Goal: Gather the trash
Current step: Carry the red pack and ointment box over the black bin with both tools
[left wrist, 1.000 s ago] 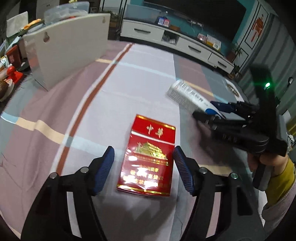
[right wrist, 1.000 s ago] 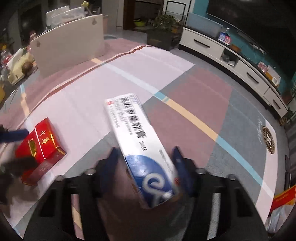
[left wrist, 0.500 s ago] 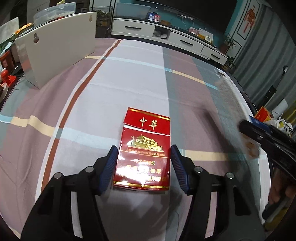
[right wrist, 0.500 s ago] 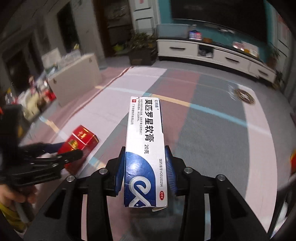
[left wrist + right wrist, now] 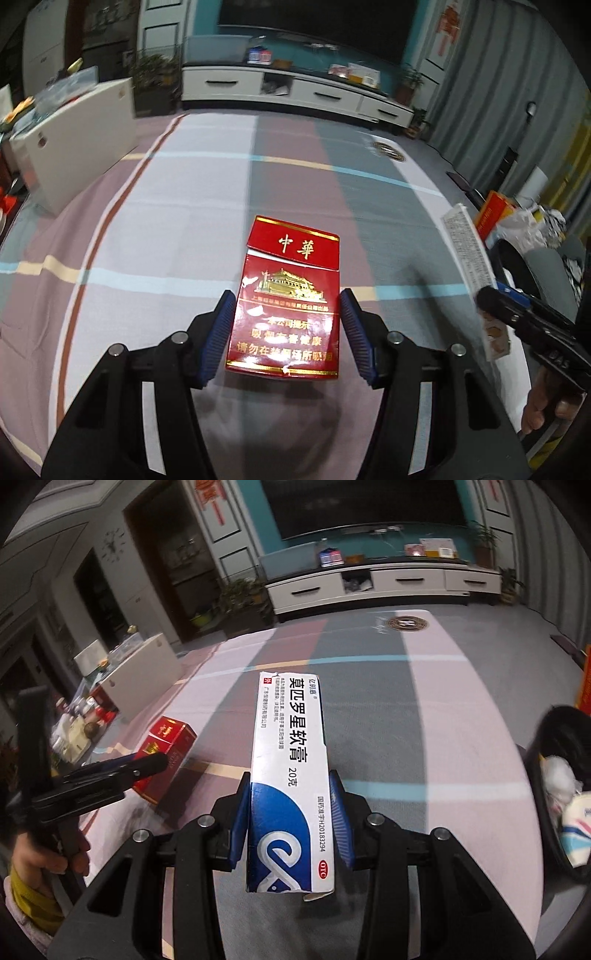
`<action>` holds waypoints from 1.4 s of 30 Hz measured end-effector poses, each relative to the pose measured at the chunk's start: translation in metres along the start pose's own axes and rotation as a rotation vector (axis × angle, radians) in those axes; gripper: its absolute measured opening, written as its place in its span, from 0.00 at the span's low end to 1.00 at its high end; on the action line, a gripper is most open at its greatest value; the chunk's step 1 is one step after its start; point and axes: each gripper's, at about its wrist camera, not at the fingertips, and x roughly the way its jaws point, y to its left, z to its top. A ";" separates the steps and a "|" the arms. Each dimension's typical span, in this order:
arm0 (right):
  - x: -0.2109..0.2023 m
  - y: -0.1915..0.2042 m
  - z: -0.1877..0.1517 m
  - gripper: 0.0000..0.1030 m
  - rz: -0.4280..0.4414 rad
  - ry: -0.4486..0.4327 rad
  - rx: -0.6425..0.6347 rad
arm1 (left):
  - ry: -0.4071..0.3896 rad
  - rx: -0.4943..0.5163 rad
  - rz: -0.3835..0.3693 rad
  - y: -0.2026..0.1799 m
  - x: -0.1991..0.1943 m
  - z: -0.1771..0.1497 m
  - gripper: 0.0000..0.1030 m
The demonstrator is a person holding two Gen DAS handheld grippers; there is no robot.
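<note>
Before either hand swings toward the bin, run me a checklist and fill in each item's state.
1. Left tool grips red cigarette pack: ok; jaws have just been closing, pack between the pads.
2. Right tool grips ointment box: ok; jaws have just been closing, box clamped between them.
3. Pack lifted clear of tablecloth: cannot tell.
4. Black bin open-topped, to the right tool's right: ok.
5. Way from box to bin free: ok.

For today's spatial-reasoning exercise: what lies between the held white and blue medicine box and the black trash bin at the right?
Only bare striped tablecloth lies between the medicine box and the trash bin, as the right wrist view shows.
</note>
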 end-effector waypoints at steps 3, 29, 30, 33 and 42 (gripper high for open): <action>-0.009 -0.007 -0.007 0.39 0.003 -0.014 0.019 | -0.005 0.019 -0.022 -0.017 -0.003 -0.002 0.57; -0.101 -0.103 -0.025 0.39 -0.226 -0.140 0.174 | -0.057 0.287 -0.142 -0.191 -0.015 0.007 0.57; -0.105 -0.106 -0.026 0.39 -0.240 -0.147 0.177 | -0.055 0.293 -0.146 -0.195 -0.013 0.008 0.57; -0.112 -0.114 -0.029 0.39 -0.266 -0.159 0.190 | -0.048 0.319 -0.160 -0.211 -0.011 0.007 0.57; -0.133 -0.140 -0.039 0.39 -0.474 -0.174 0.212 | -0.048 0.393 -0.186 -0.260 -0.007 0.004 0.57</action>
